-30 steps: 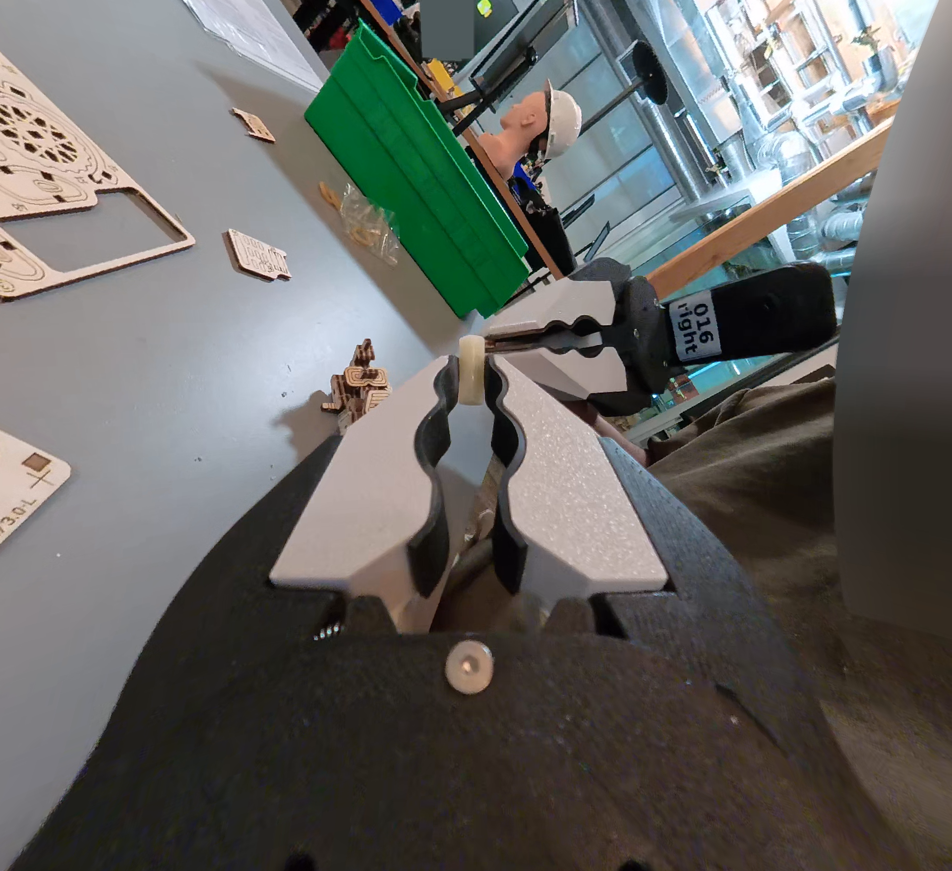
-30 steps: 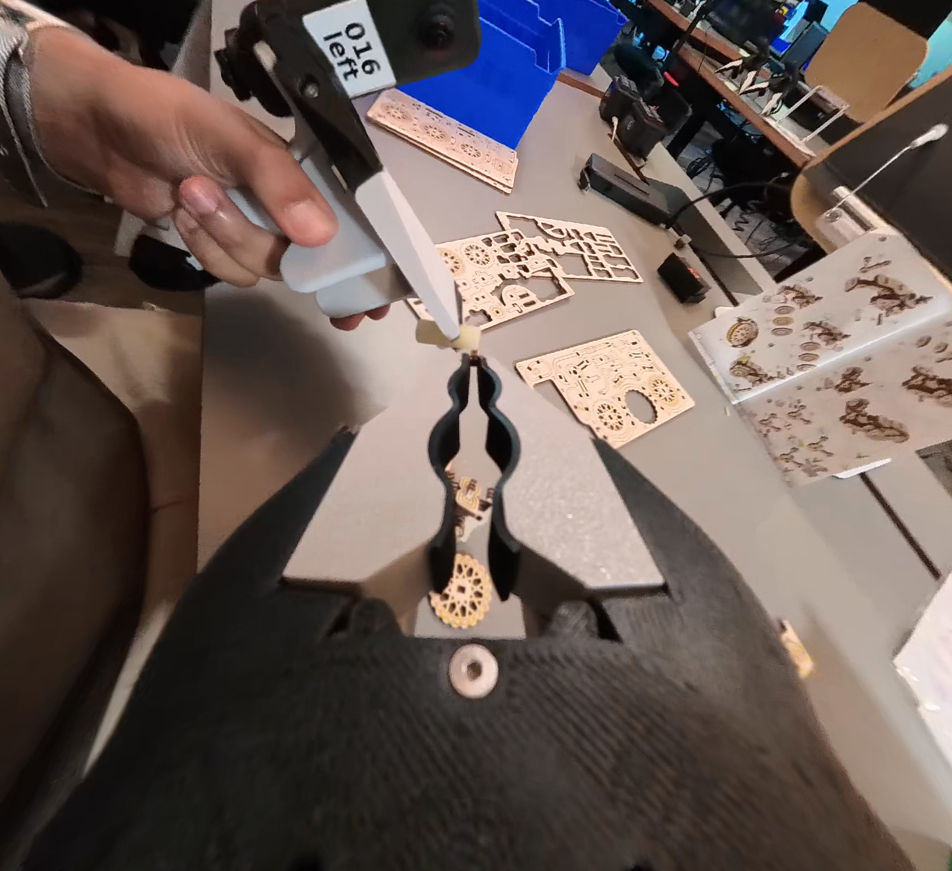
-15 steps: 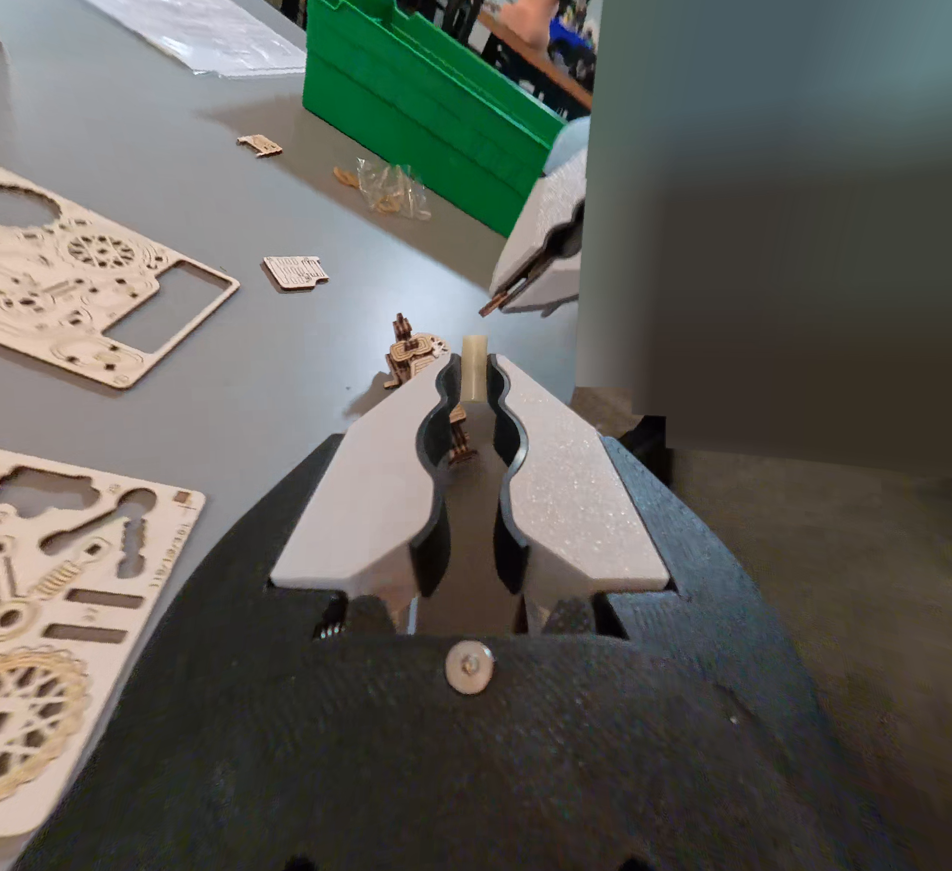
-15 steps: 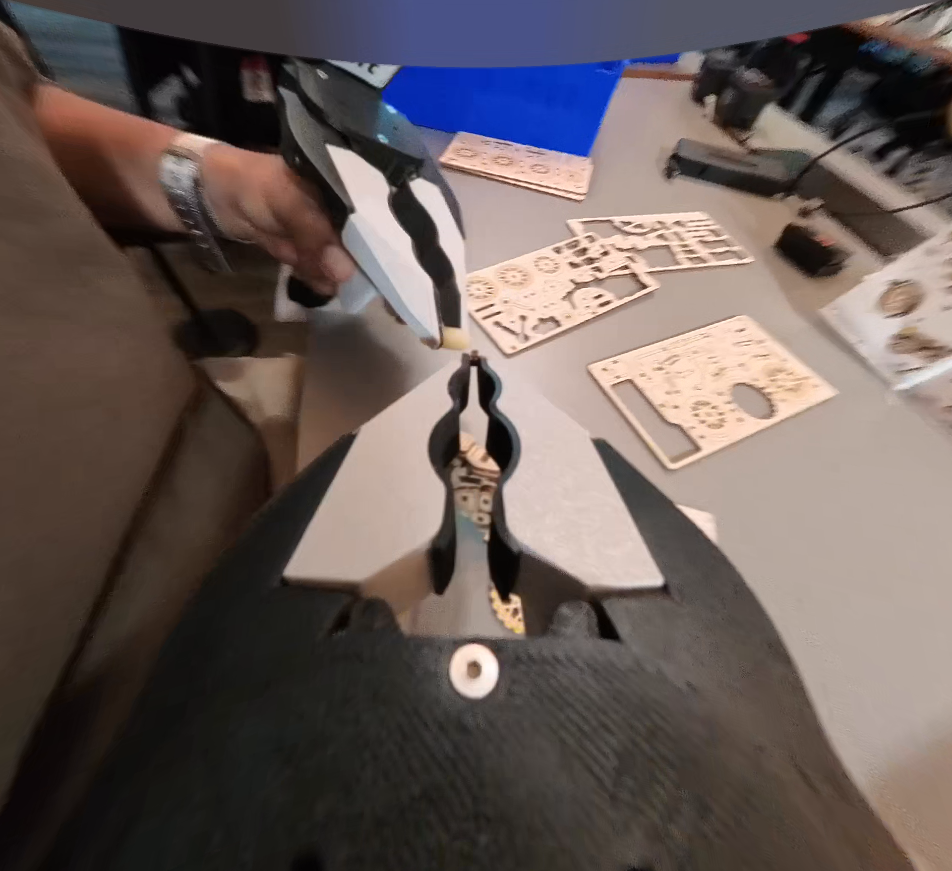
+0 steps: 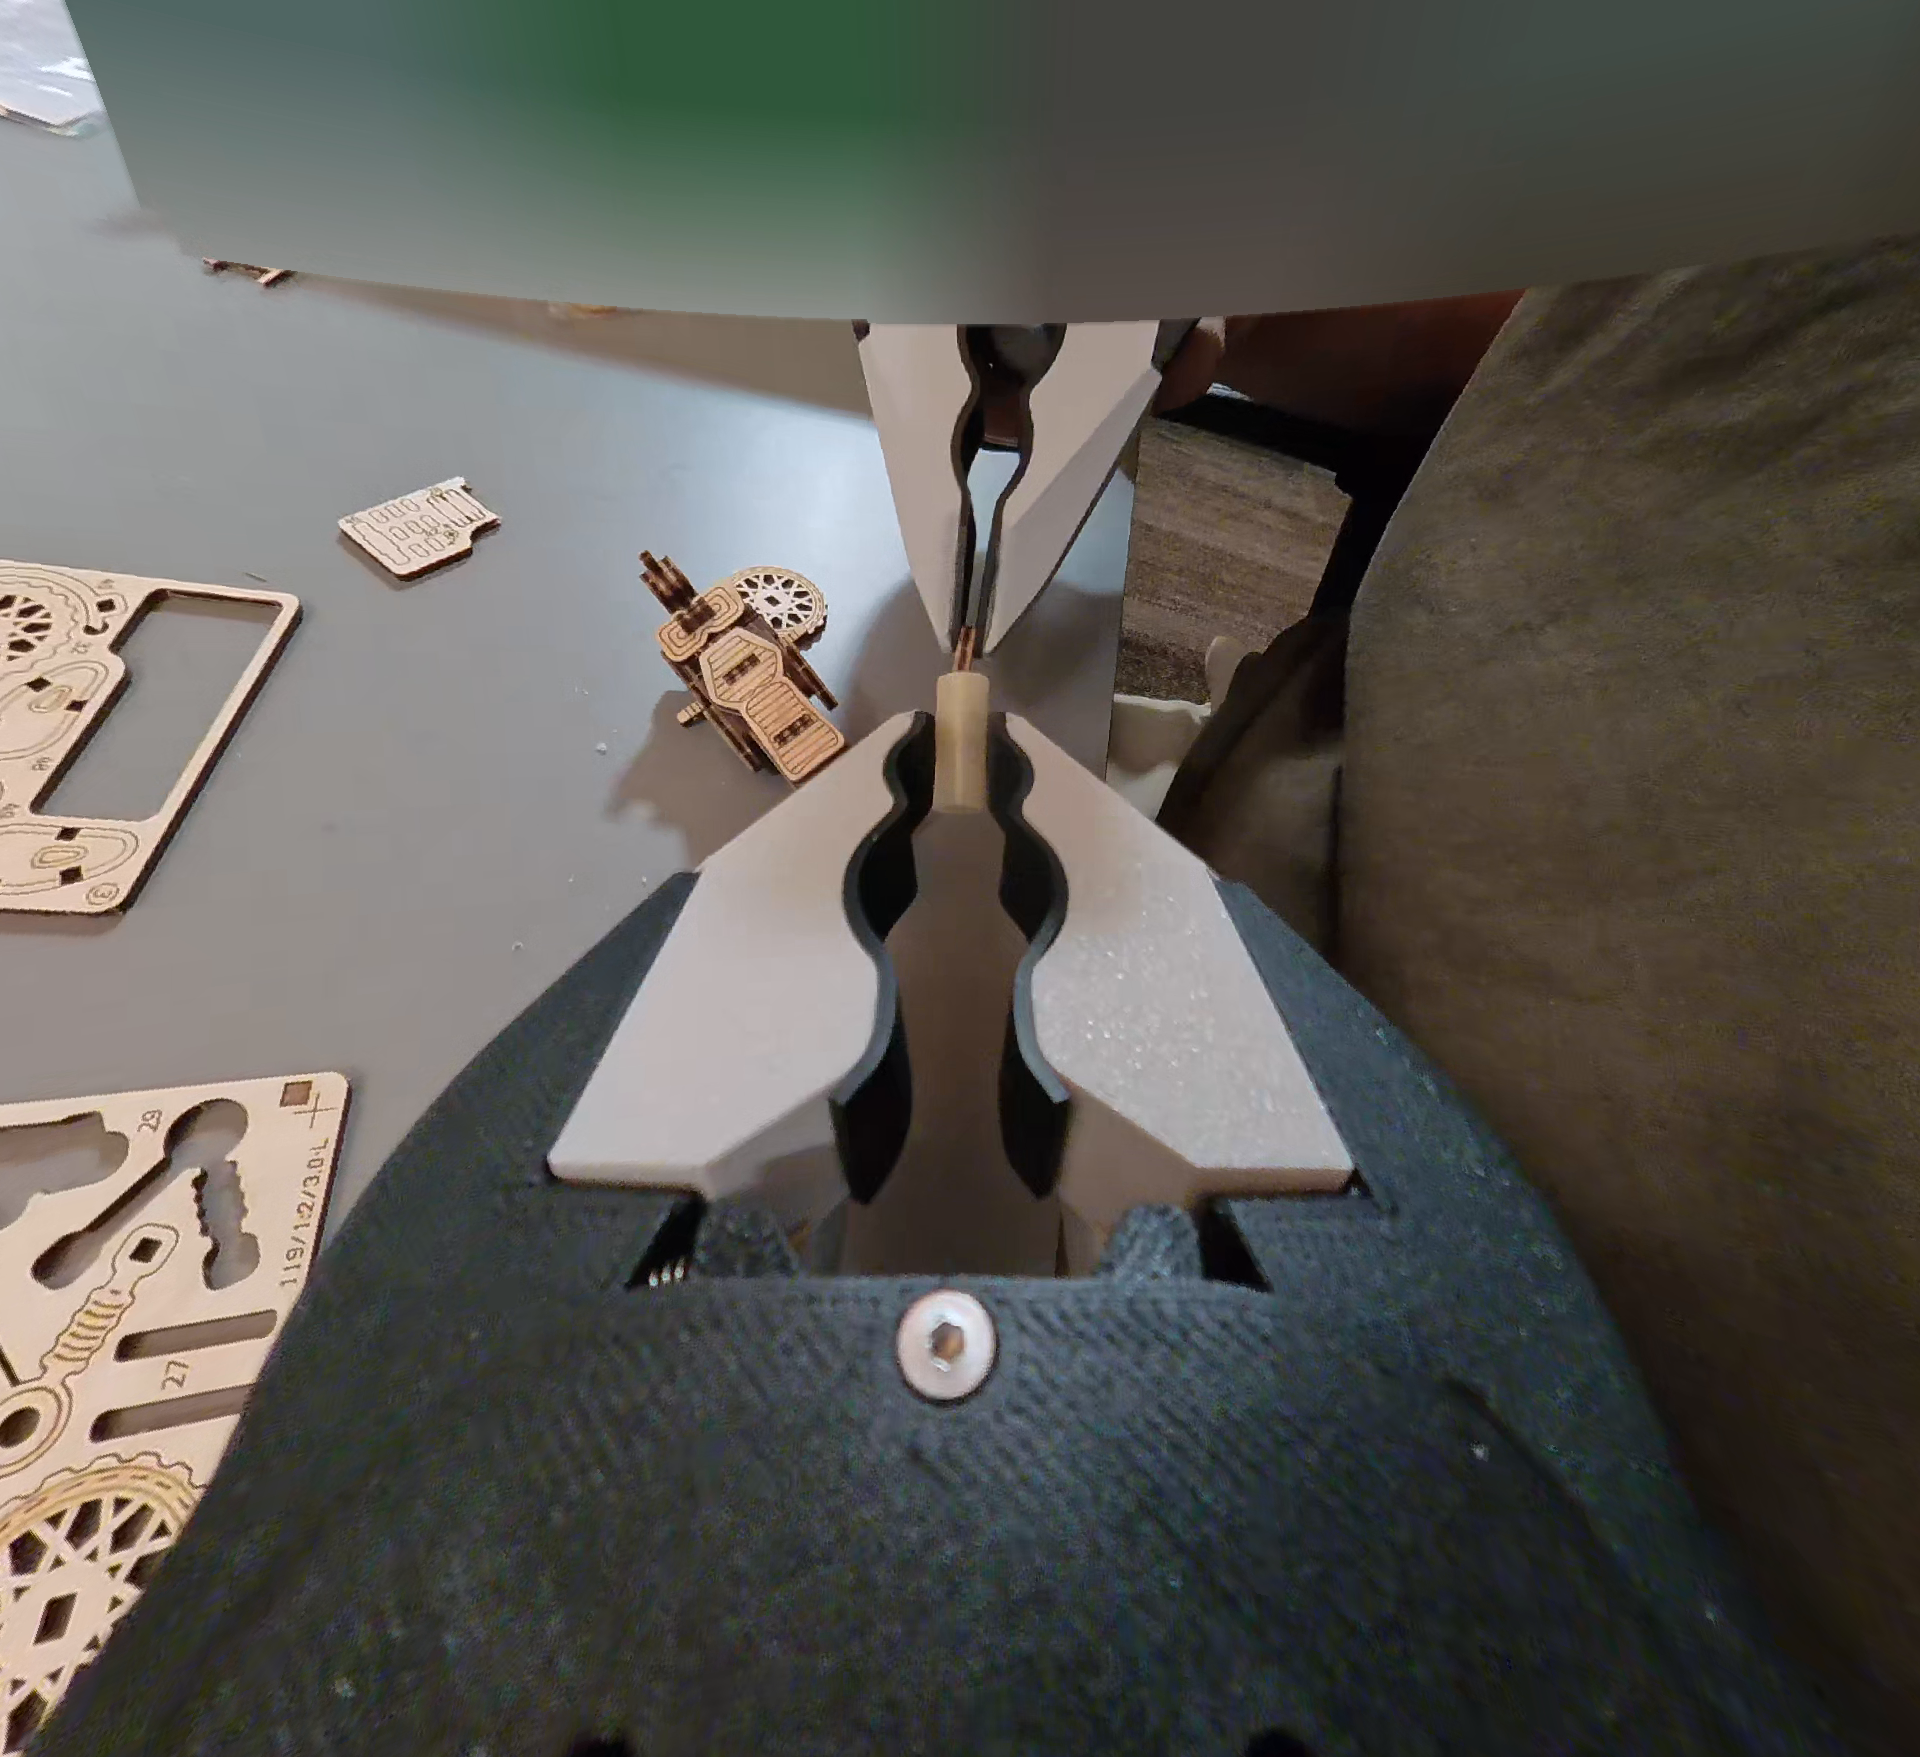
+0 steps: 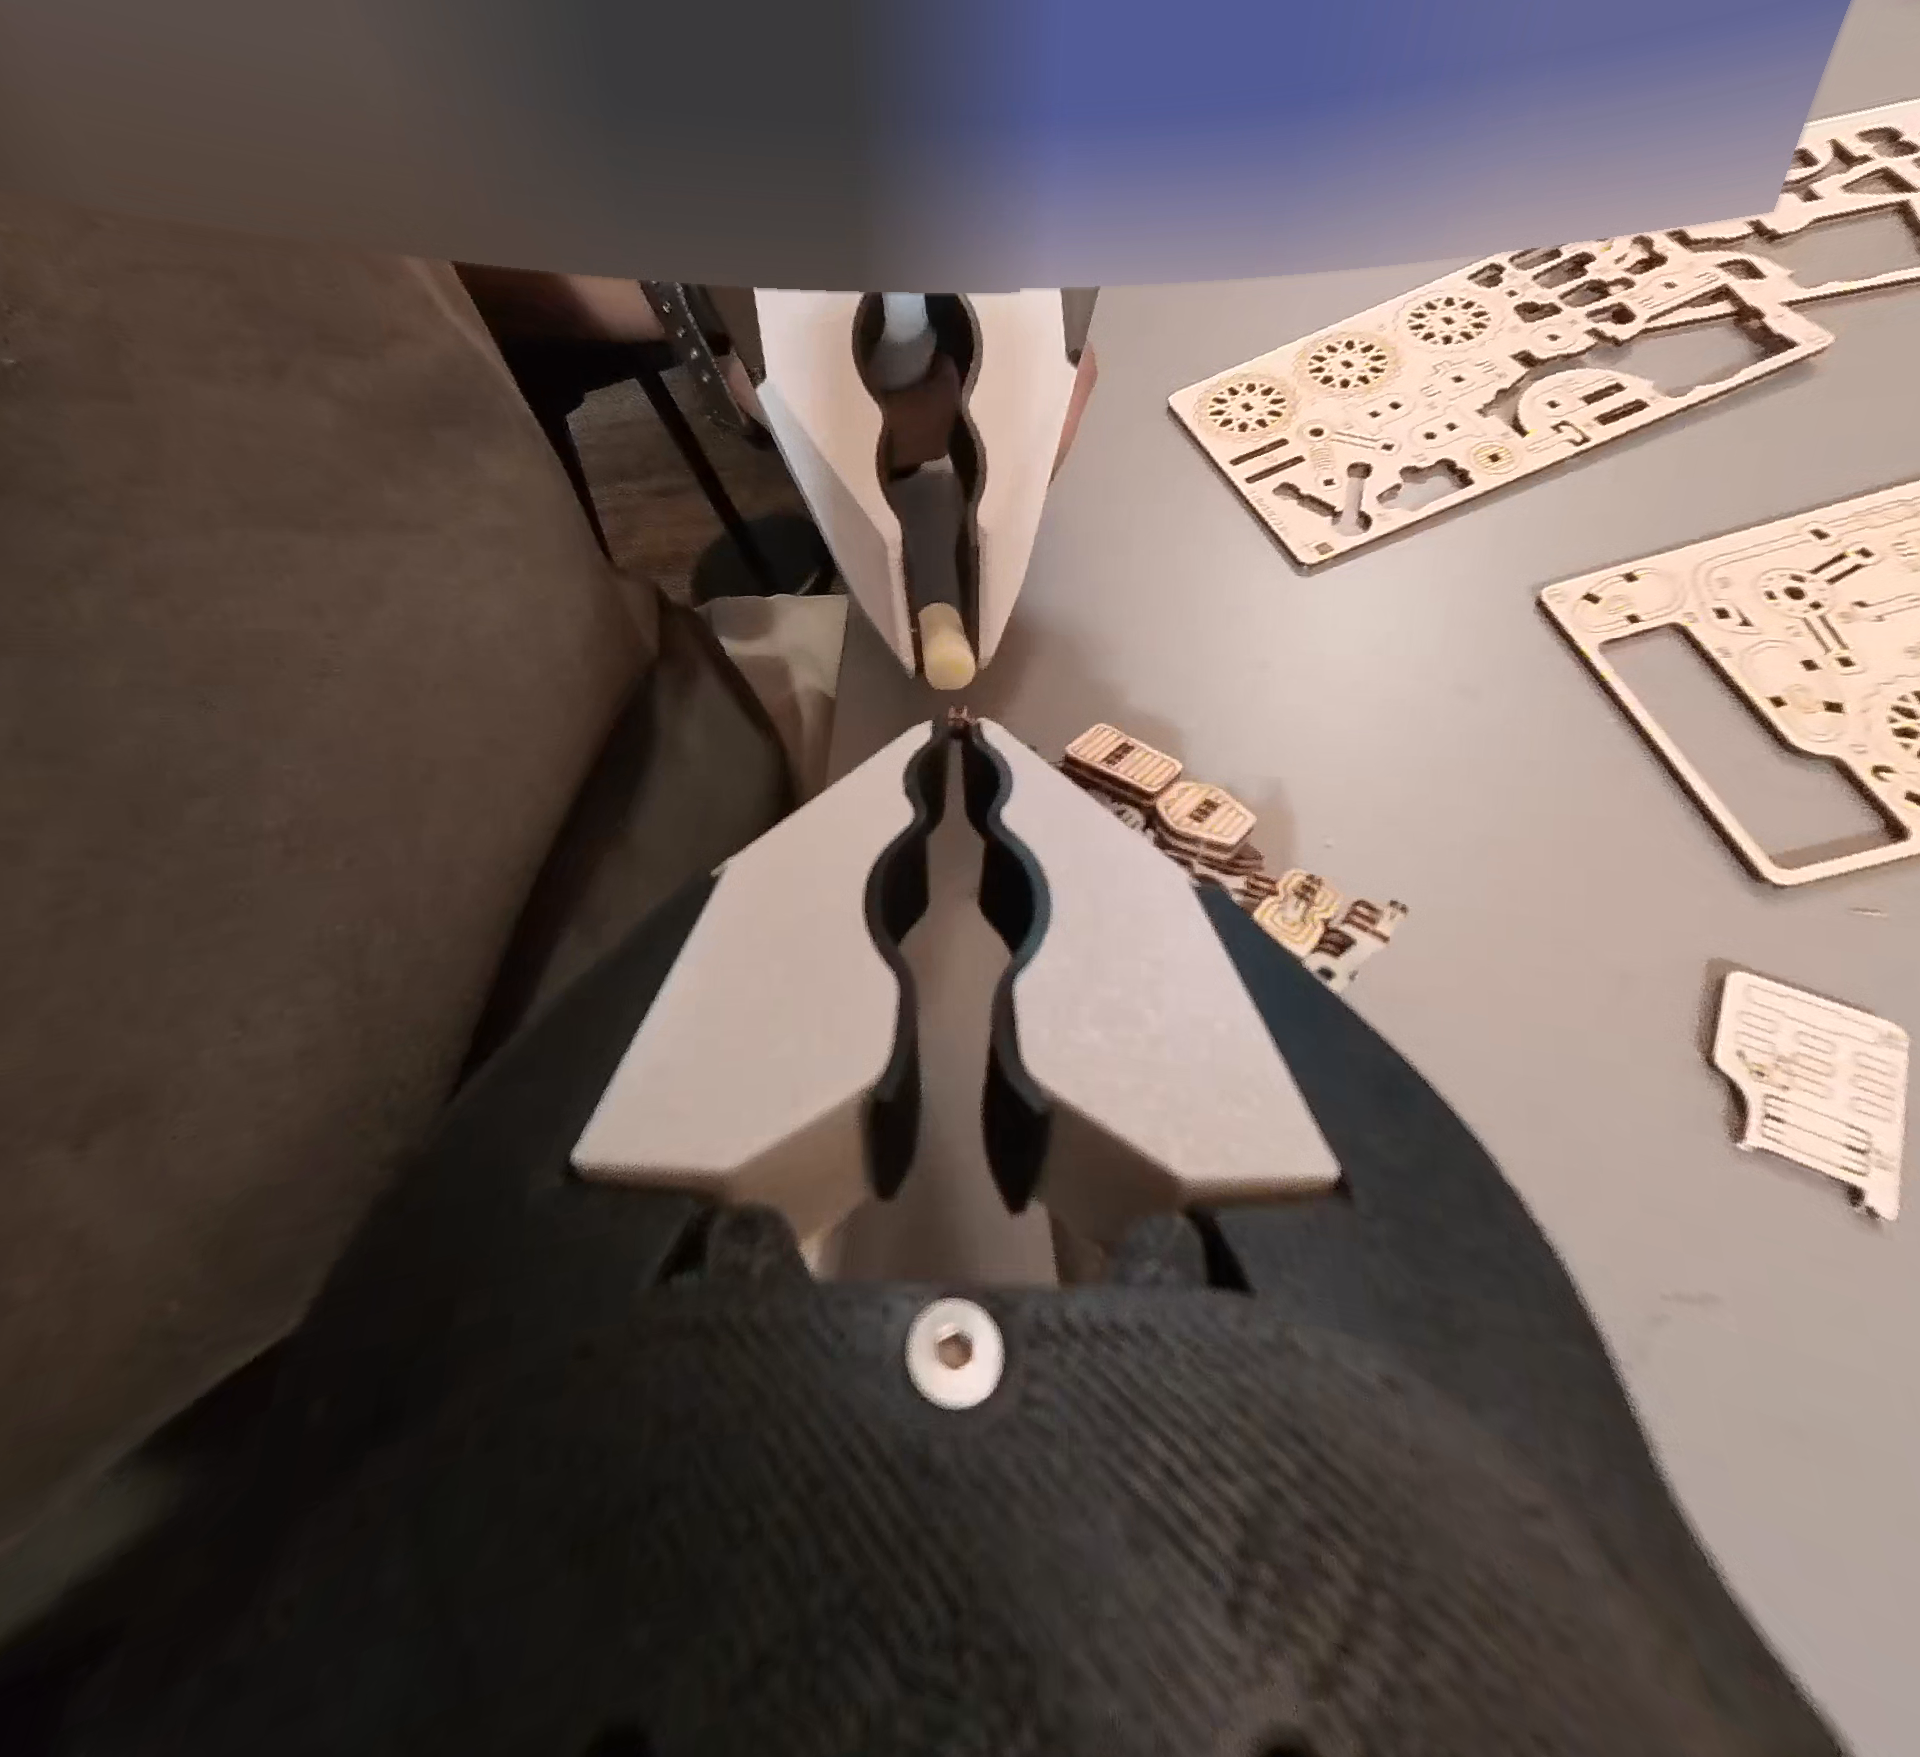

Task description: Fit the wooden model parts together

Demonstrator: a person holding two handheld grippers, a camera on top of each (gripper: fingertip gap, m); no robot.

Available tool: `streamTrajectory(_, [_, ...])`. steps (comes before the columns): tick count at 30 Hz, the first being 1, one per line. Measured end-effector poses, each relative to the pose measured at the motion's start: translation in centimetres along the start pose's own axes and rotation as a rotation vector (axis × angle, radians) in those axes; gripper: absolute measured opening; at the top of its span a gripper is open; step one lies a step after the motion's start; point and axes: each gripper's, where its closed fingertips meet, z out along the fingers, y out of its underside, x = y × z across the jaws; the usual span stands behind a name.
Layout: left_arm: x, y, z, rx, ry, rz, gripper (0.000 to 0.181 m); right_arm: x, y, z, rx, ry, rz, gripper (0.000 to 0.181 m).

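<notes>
My left gripper [image 5: 958, 722] is shut on a small cream cylinder [image 5: 958, 751] that sticks out past its tips. My right gripper [image 6: 956, 731] is shut on a thin dark wooden pin [image 6: 957, 716], of which only the tip shows. The two grippers face each other tip to tip over the table's edge. The pin [image 5: 965, 649] points at the cylinder's end [image 6: 945, 660] with a small gap or light touch; I cannot tell which. A partly built wooden model [image 5: 748, 668] lies on the grey table just beside the tips, and also shows in the right wrist view [image 6: 1195, 824].
Laser-cut wooden sheets [image 5: 125, 731] [image 5: 135, 1292] lie to the left, and more lie across the table [image 6: 1507, 398] [image 6: 1745, 668]. A small wooden card [image 5: 419, 527] [image 6: 1808, 1084] lies loose. A person's trouser leg [image 5: 1610, 876] is beside the table edge. My two grippers' fingertips are within a few centimetres of each other.
Both grippers have swung round from an angled, separated pose to face each other head-on. The pin now lines up with the end of the cream cylinder. Both stay shut.
</notes>
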Motion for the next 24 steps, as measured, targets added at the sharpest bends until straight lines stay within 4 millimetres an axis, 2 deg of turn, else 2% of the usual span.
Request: streamTrajectory(24, [0.36, 0.28, 0.30, -0.026, -0.002, 0.014, 0.008, -0.44, -0.08, 0.13, 0.004, -0.018, -0.004, 0.001])
